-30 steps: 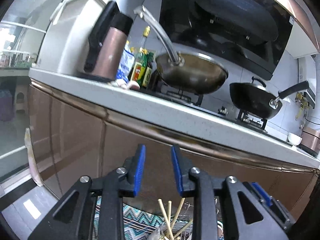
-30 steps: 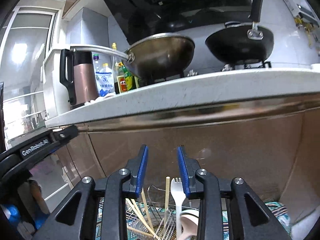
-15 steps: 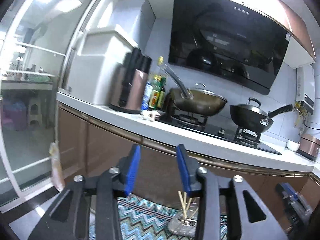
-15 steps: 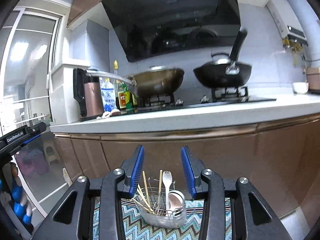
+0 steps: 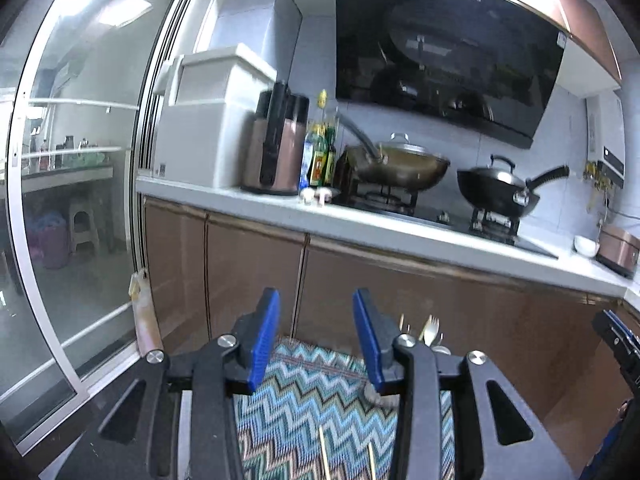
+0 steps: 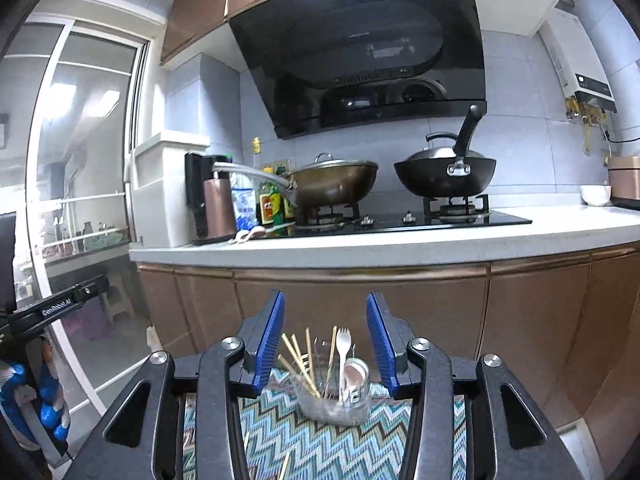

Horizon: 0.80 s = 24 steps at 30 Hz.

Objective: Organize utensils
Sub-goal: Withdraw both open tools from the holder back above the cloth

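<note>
**Both hand-held grippers held open above the zigzag mat, utensil holder ahead**

Left hand-held gripper (image 5: 314,334) — blue pads spread wide, nothing between them. Below it a zigzag-patterned mat (image 5: 312,404) in blue, teal and white. Two loose chopsticks (image 5: 322,454) lie on the mat near the bottom of the left wrist view, side by side but apart. The utensil holder (image 5: 424,336) is mostly hidden behind the right-hand finger there; only the tips of a fork and a stick or two show above it.

Right hand-held gripper (image 6: 325,342) — also wide open, holding nothing. Framed between its fingers, further off, stands the utensil holder (image 6: 334,402), a clear wire-sided basket sitting on the mat (image 6: 320,444). Chopsticks (image 6: 298,364) lean out of its left part at different angles; a white fork (image 6: 343,344) stands upright to the right of them, with a pale rounded spoon (image 6: 354,374) just beside it. One more loose chopstick (image 6: 285,466) lies on the mat in front of the holder.

Behind: brown cabinet doors (image 6: 352,304) under a white table (image 6: 400,246), with a bronze wok (image 6: 334,182) and a black wok (image 6: 444,174) on the hob, bottles and a kettle (image 6: 214,200) to the left. A sliding glass door (image 5: 76,200) is on the left side.
</note>
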{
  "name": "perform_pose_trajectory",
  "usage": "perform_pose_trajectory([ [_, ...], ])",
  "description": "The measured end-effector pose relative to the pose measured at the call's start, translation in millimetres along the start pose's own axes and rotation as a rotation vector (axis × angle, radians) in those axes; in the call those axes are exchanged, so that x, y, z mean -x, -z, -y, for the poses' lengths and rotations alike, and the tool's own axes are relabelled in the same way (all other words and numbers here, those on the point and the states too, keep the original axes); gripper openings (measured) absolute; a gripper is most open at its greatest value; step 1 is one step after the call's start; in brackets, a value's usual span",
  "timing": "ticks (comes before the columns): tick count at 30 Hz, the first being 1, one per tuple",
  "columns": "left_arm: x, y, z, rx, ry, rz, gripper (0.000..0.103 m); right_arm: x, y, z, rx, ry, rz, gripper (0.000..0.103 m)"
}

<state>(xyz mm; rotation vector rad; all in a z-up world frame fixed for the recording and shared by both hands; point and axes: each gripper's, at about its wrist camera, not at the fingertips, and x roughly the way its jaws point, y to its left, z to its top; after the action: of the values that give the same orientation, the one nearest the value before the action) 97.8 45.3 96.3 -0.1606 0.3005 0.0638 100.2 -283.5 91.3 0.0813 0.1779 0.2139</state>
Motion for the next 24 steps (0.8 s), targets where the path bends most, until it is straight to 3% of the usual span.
perform_pose_trajectory([
  [5,4.2,25.8,0.5,-0.025,-0.010,-0.044,0.037,11.7,23.9,-5.6,-0.001,-0.016,-0.038,0.046],
  [11,13.9,48.9,12.5,-0.090,-0.053,-0.041,0.037,21.3,54.8,-10.0,0.013,-0.015,-0.081,0.048],
  [24,11.3,73.8,30.1,-0.174,-0.081,-0.048,0.037,22.7,92.3,-12.2,0.058,0.020,-0.149,0.049],
])
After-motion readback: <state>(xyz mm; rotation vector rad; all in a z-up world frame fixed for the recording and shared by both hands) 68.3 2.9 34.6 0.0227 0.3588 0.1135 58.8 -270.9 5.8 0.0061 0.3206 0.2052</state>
